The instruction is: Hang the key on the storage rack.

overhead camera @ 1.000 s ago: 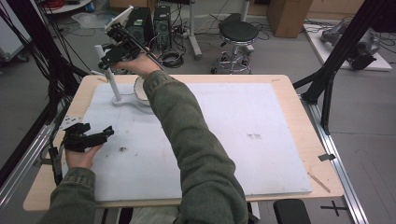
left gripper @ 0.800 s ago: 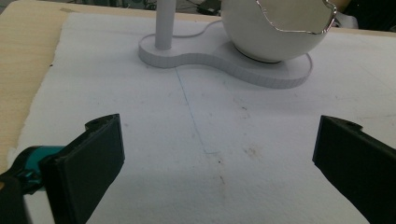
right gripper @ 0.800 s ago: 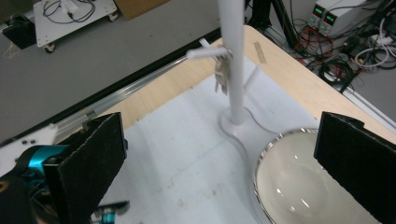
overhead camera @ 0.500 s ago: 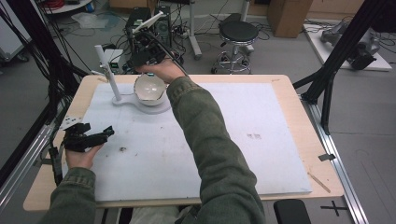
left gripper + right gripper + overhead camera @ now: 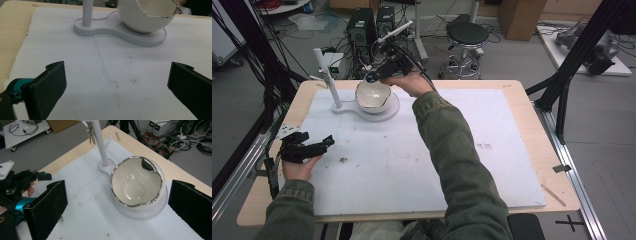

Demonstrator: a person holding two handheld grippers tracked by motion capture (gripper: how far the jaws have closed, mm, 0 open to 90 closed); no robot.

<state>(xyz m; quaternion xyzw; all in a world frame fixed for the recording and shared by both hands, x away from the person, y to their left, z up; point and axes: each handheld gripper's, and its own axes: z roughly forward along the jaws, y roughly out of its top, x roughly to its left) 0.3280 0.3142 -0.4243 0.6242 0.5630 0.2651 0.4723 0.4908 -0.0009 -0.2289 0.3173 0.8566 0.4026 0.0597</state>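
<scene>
Right arm stretched far forward across the worktop (image 5: 512,150), right tongs (image 5: 373,77) raised at its far edge, jaws wide apart and empty; left tongs (image 5: 319,145) low near the left edge, jaws also spread.

Bowl (image 5: 373,95) on stand base (image 5: 388,111) (post (image 5: 328,77) left).

White bowl (image 5: 136,190), silver rim; white stand (image 5: 362,107); black gripper (image 5: 304,147), teal accent.
</scene>
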